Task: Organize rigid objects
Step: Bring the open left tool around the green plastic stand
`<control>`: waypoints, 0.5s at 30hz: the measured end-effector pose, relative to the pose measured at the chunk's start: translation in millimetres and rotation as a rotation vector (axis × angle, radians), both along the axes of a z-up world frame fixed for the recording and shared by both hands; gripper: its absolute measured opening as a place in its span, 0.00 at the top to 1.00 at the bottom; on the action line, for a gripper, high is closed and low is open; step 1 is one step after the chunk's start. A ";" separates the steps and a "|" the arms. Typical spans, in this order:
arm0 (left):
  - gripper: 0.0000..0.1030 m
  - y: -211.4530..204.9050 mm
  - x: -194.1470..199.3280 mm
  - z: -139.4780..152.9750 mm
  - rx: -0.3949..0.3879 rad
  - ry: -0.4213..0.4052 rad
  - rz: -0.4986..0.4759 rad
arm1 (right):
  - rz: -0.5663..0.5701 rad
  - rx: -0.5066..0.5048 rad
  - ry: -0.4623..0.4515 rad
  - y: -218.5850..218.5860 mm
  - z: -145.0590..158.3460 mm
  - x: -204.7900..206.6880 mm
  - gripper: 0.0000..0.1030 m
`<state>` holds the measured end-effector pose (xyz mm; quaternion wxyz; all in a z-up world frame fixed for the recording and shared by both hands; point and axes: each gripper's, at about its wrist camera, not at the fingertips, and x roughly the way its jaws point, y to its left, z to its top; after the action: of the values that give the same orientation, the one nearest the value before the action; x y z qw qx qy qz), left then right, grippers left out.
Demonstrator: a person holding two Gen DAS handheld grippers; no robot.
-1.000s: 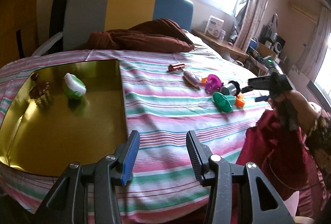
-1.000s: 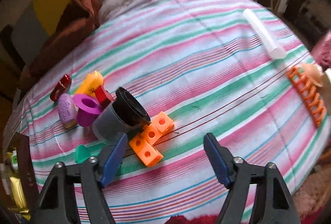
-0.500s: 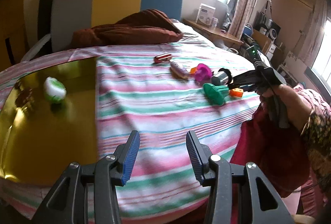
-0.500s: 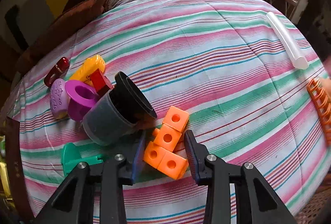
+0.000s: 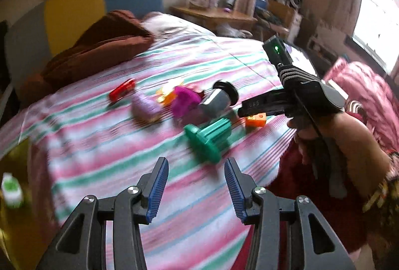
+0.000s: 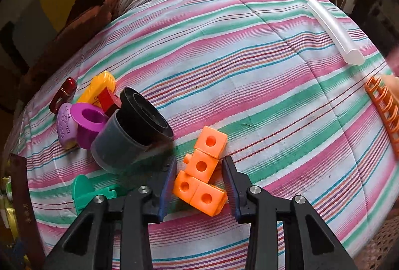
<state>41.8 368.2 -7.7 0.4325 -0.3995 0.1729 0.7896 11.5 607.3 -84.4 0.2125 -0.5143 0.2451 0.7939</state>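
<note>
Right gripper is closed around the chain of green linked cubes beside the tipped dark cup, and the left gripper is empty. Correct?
Not quite: the cubes are orange, as the right wrist view shows. The rest holds: right gripper around them beside the dark cup, left gripper empty.

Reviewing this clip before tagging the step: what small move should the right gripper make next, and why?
Probably lift straight up. The right gripper appears shut on the orange cube cluster, which lies on the striped bedspread close beside the black cup.
</note>
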 end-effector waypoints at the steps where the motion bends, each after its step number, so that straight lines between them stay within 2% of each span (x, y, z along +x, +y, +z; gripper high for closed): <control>1: 0.54 8.6 -2.1 -2.3 -0.016 0.004 -0.005 | -0.001 -0.003 0.002 0.2 -0.3 -0.1 0.62; 5: 0.54 49.9 -17.6 -19.6 -0.093 0.026 -0.026 | -0.010 -0.021 0.013 4.0 -0.1 2.6 0.62; 8: 0.54 61.1 -23.5 -37.3 -0.146 0.025 -0.054 | -0.012 -0.028 0.017 5.3 0.0 2.8 0.62; 10: 0.54 56.8 -30.2 -44.9 -0.149 0.017 -0.045 | -0.008 -0.022 0.015 4.0 0.5 3.1 0.62; 15: 0.54 21.6 -60.1 -52.9 -0.104 -0.069 0.078 | 0.002 -0.013 0.006 3.9 0.8 1.4 0.62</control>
<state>-18.3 389.9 -60.6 0.3860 -0.4549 0.1828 0.7814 12.9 611.2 -83.6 0.2078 -0.5133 0.2504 0.7942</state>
